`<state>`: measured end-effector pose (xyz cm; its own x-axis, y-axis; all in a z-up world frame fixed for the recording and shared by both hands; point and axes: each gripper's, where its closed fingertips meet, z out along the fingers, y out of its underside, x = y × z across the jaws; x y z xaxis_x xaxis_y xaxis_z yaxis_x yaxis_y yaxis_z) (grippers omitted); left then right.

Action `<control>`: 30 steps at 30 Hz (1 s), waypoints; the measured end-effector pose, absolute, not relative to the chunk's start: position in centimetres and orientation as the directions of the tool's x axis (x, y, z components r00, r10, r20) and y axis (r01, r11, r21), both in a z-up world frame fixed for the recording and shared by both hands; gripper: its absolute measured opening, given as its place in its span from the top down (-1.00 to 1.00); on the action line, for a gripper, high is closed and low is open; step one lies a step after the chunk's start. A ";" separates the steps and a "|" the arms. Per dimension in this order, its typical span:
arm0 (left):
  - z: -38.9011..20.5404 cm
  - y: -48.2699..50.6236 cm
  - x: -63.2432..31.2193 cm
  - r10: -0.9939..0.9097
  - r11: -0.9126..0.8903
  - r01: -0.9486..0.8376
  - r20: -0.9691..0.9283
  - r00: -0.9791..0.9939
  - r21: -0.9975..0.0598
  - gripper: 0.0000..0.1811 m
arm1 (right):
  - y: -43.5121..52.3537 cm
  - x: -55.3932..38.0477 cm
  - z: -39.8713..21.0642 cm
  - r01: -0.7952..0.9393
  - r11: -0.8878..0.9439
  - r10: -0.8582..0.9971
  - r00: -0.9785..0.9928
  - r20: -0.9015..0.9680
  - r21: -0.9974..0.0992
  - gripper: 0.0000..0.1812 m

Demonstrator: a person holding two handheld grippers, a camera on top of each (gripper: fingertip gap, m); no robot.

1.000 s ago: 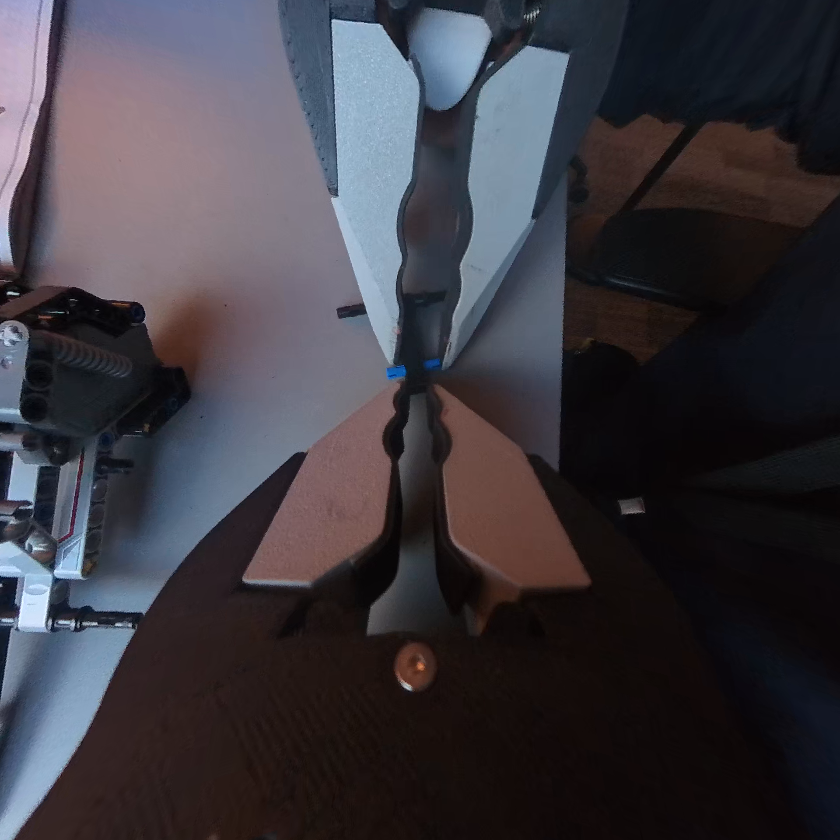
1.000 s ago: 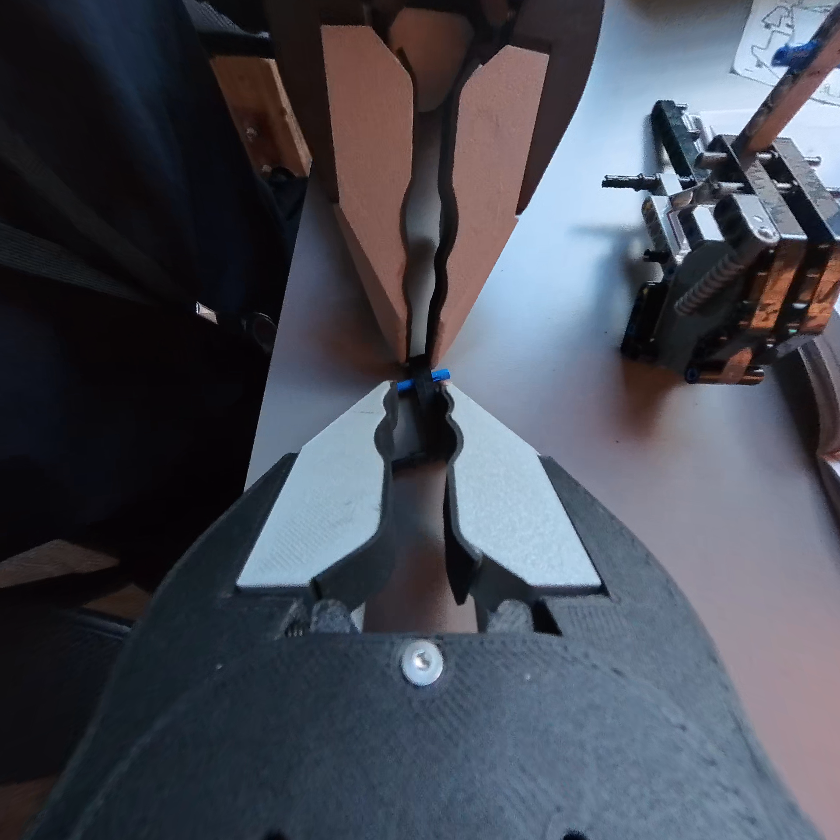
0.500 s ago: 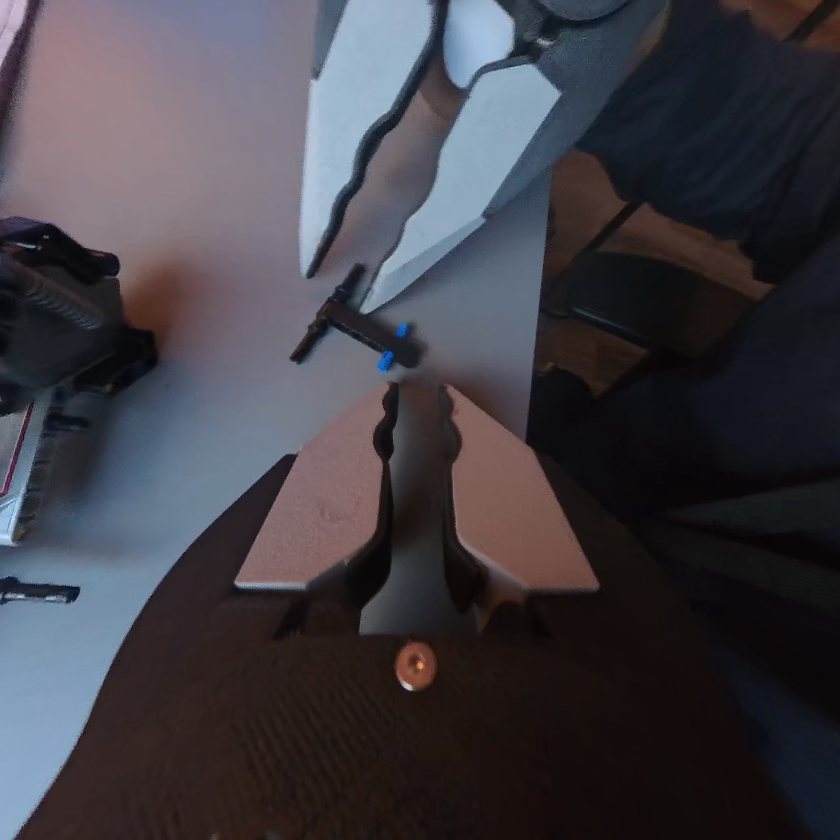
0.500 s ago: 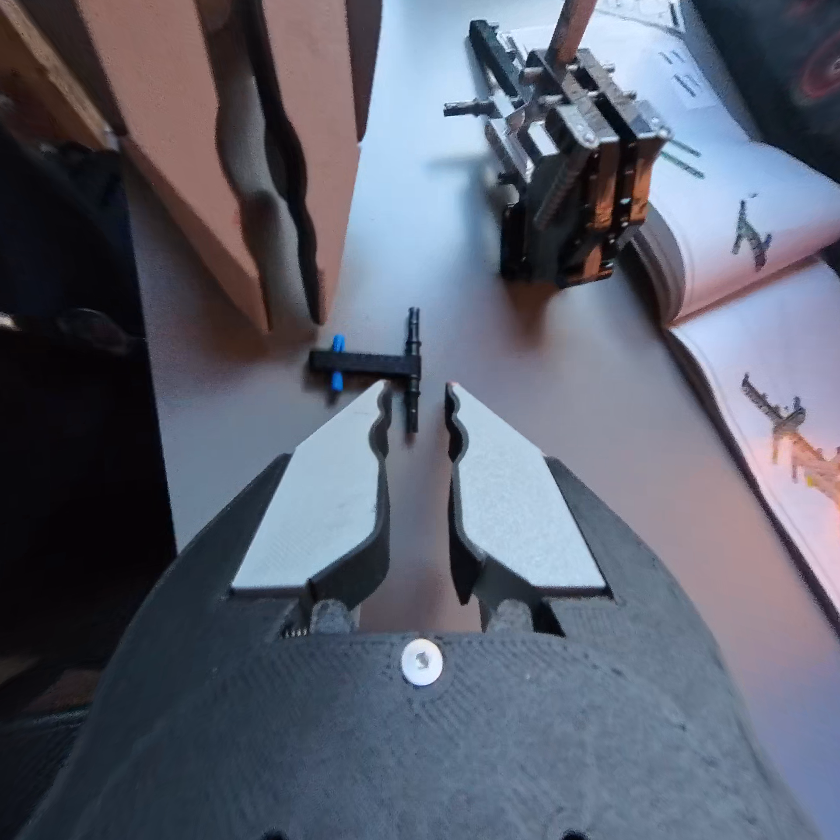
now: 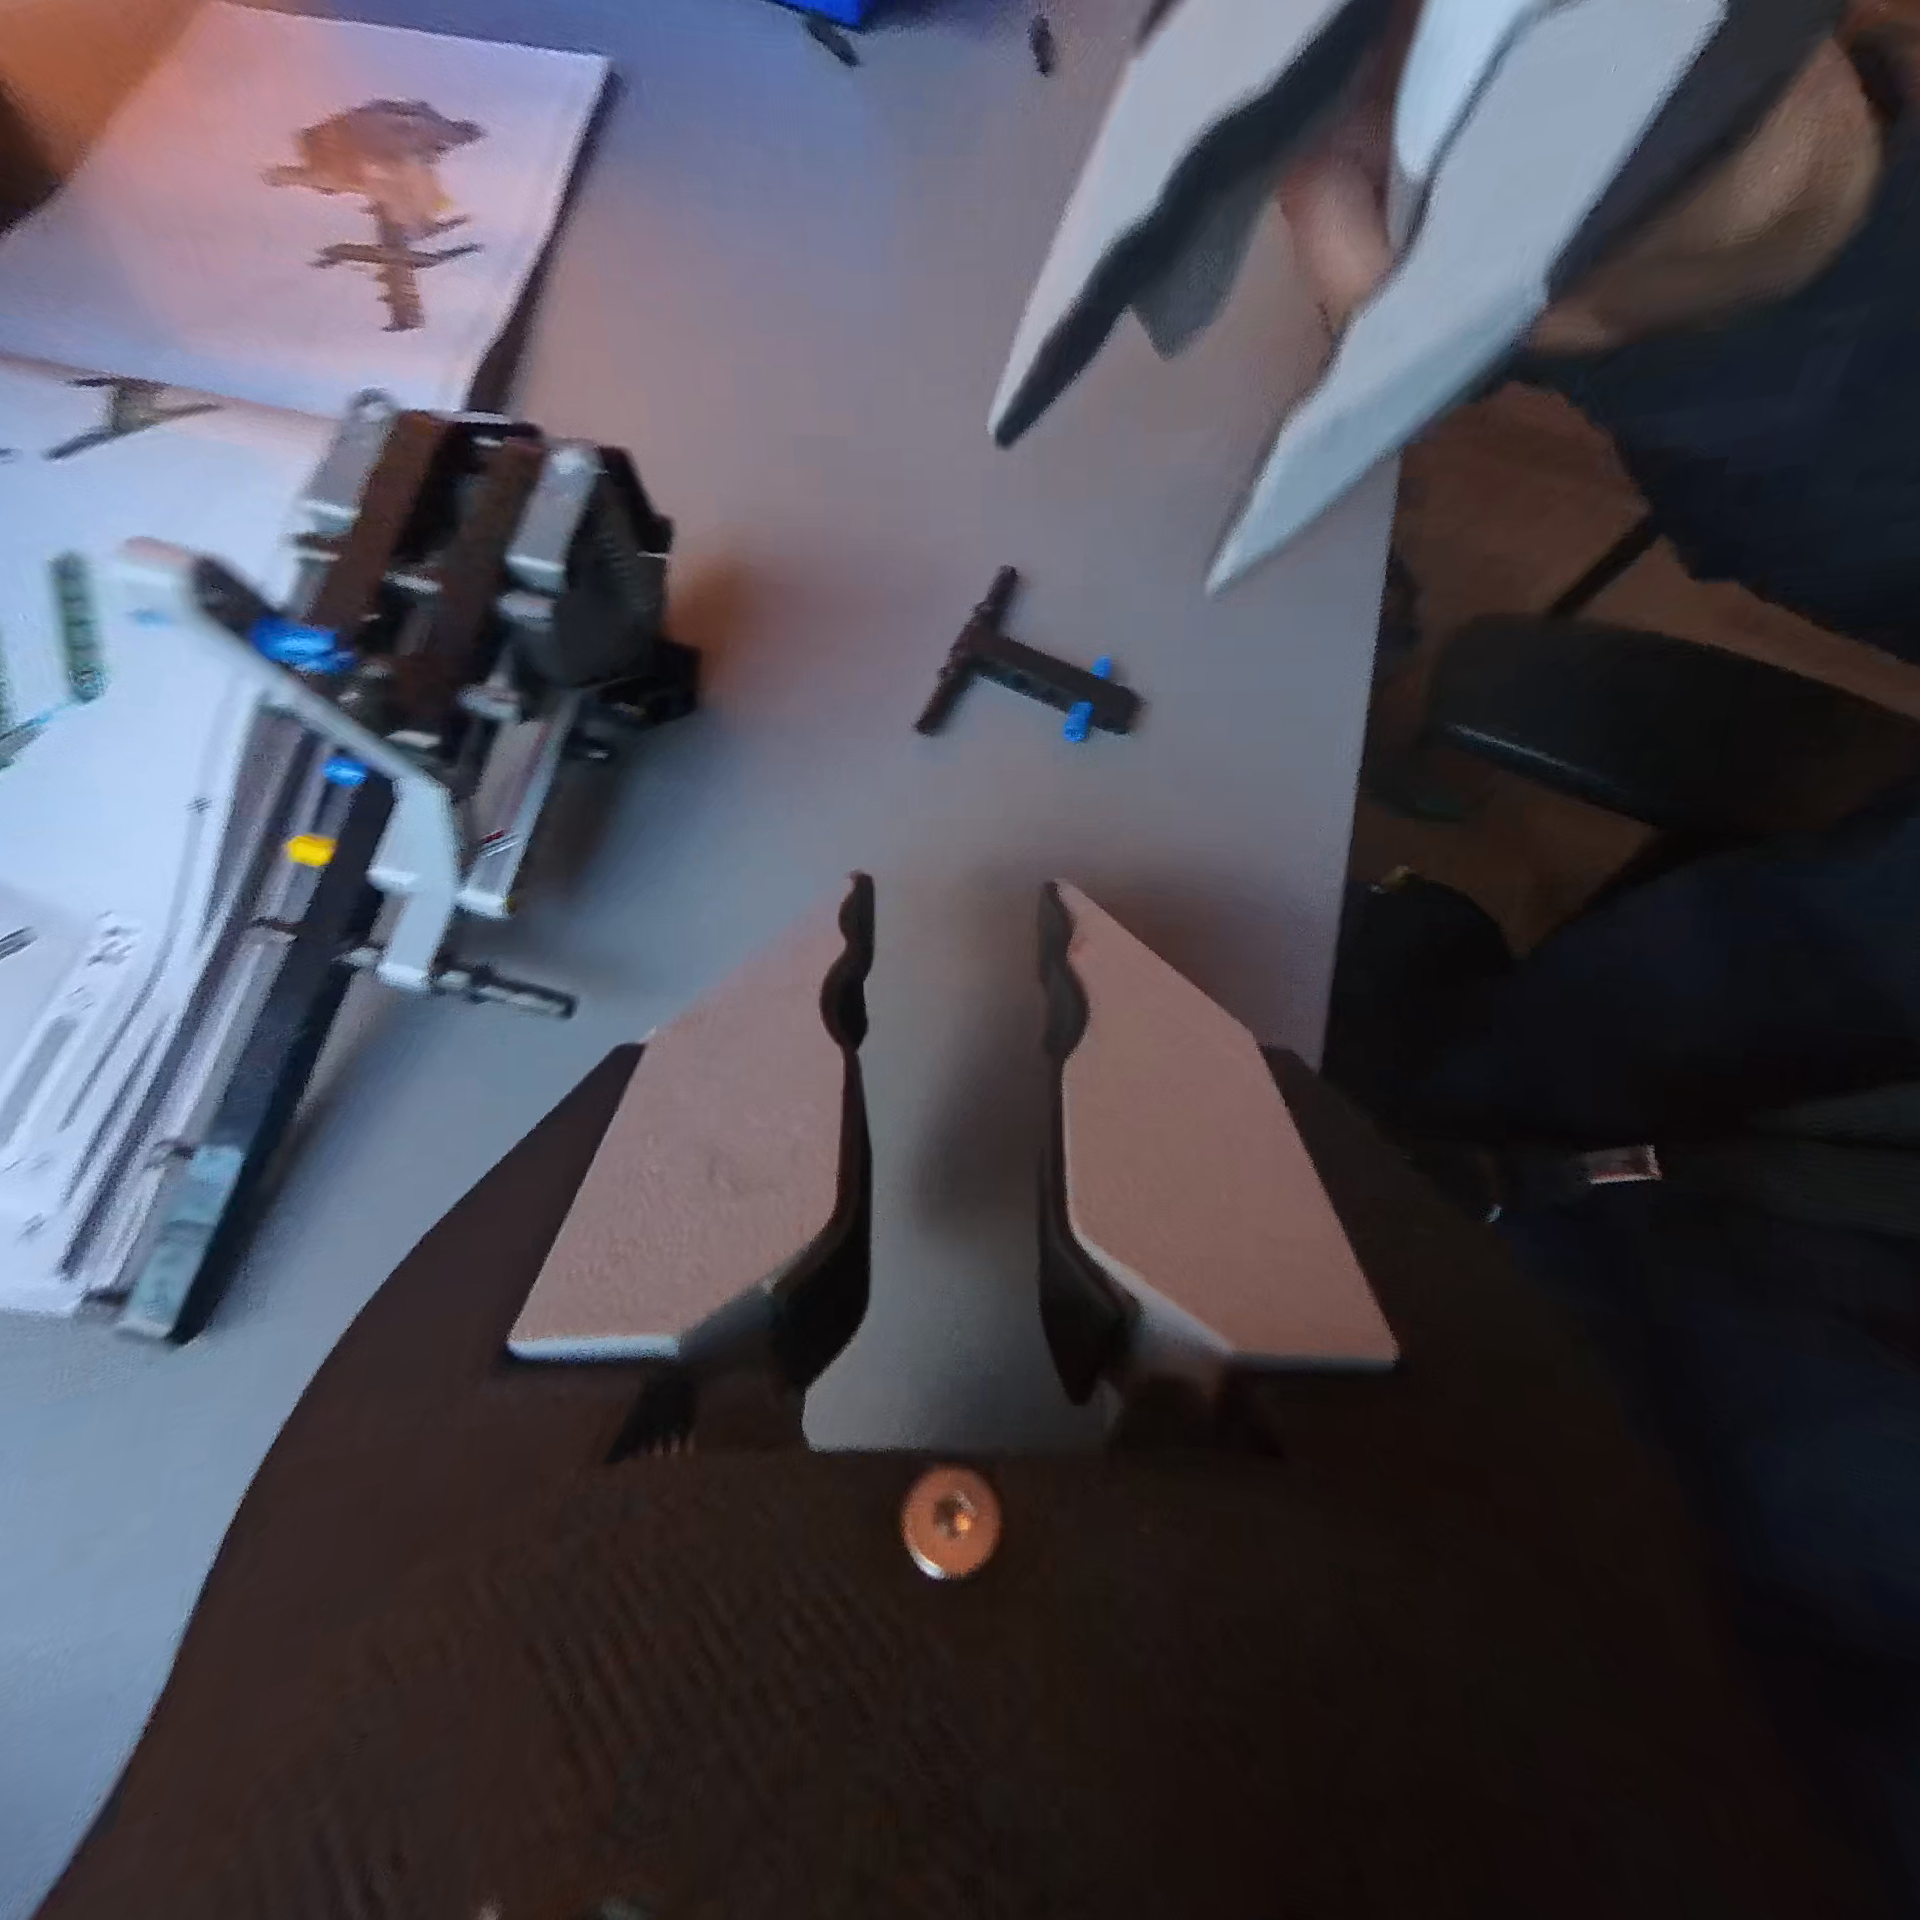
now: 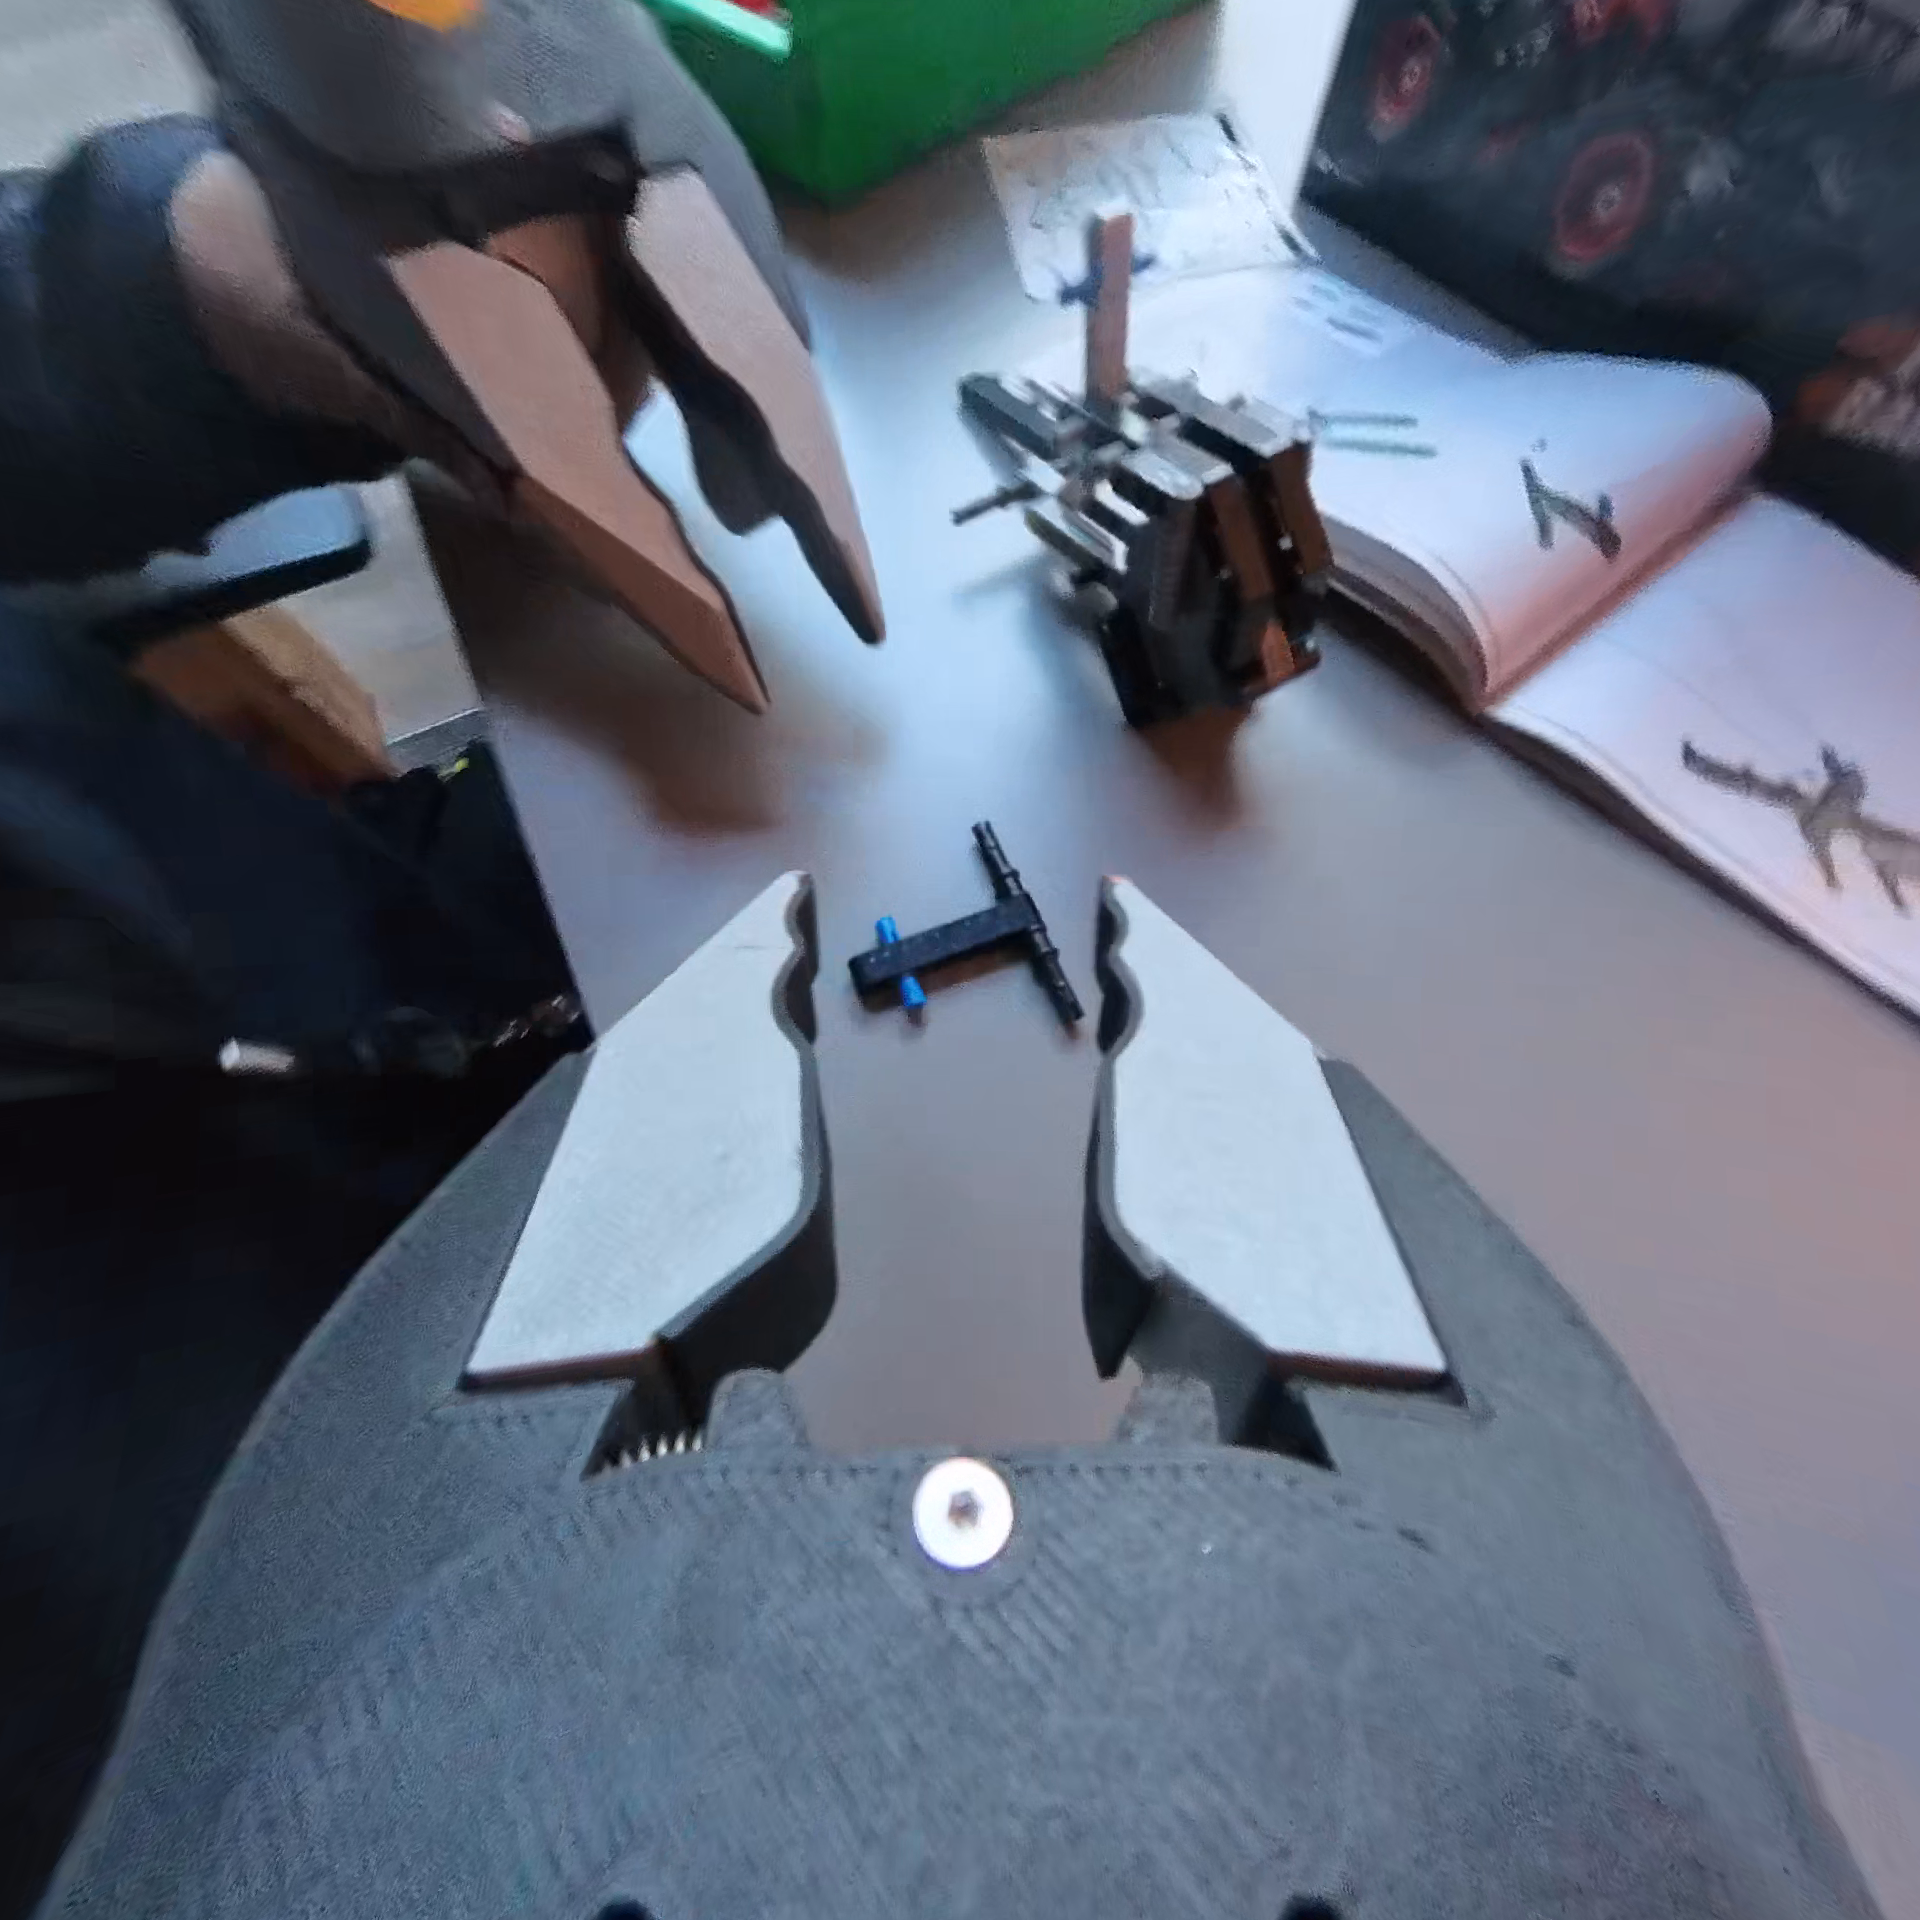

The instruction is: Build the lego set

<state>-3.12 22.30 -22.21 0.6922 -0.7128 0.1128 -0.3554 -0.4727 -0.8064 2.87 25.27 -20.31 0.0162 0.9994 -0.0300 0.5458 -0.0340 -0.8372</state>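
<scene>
Both tongs are spread wide, holding nothing: left gripper (image 5: 951, 894), right gripper (image 6: 956, 888). The small black piece (image 6: 961, 951) lies on the grey table (image 6: 1403, 987) between them, near the half-built model (image 6: 1184, 530).

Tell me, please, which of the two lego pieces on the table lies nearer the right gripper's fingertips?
The small black T-shaped piece with blue pins, lying flat just ahead of the open right gripper. The larger grey-and-black assembly stands farther off, beside the open instruction booklet.
</scene>
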 end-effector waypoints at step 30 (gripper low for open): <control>-19.6 22.8 -8.8 -0.648 -0.308 -0.299 -0.031 0.761 -0.903 0.68 | 33.4 9.8 -22.4 0.596 -0.039 0.992 0.120 0.041 -0.802 0.35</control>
